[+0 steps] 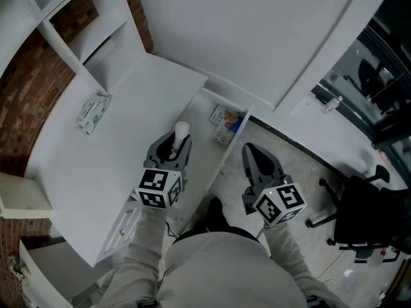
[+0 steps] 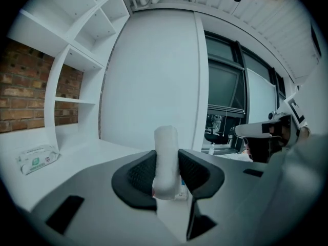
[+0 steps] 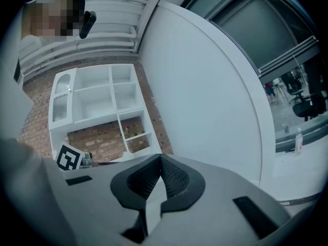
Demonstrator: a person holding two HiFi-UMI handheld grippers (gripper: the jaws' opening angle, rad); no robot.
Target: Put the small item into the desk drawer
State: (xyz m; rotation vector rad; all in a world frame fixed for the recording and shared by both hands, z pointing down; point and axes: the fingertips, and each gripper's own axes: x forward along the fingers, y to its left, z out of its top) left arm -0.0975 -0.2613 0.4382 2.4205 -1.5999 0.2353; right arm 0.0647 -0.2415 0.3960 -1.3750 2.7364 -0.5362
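The white table (image 1: pixel 96 165) fills the left of the head view. Its long right edge runs slantwise from the far corner down toward the person. A broad, curved white panel (image 1: pixel 257 37) closes off the far side, and a white shelf unit (image 1: pixel 70 24) stands against brick at the far left. Pale floor (image 1: pixel 289 165) lies open to the right, with a black office chair (image 1: pixel 366 213) well apart at the picture's right edge.

The desk drawer (image 1: pixel 207 151) stands pulled out along the table's right edge. Colourful packets (image 1: pixel 226 124) sit at its far end, and the nearer stretch is bare white.

The left hand-held gripper (image 1: pixel 180 140) (image 2: pixel 166 176) hangs over the table's right edge, just beside the open drawer, and points nearly level toward the far panel. Its jaws are clamped on the small item (image 1: pixel 182 131) (image 2: pixel 166 158), a white cylinder. The item's long axis stands upright across the jaws. Its rounded top rises above the pads and its lower end shows below them.

The right hand-held gripper (image 1: pixel 255 153) (image 3: pixel 160 160) is over the floor, between the drawer's outer side and the chair. Its jaws are pressed together at the tips with nothing in them.

A pack of wipes (image 1: pixel 93 113) (image 2: pixel 37 158) lies flat on the table, well to the left of the item.
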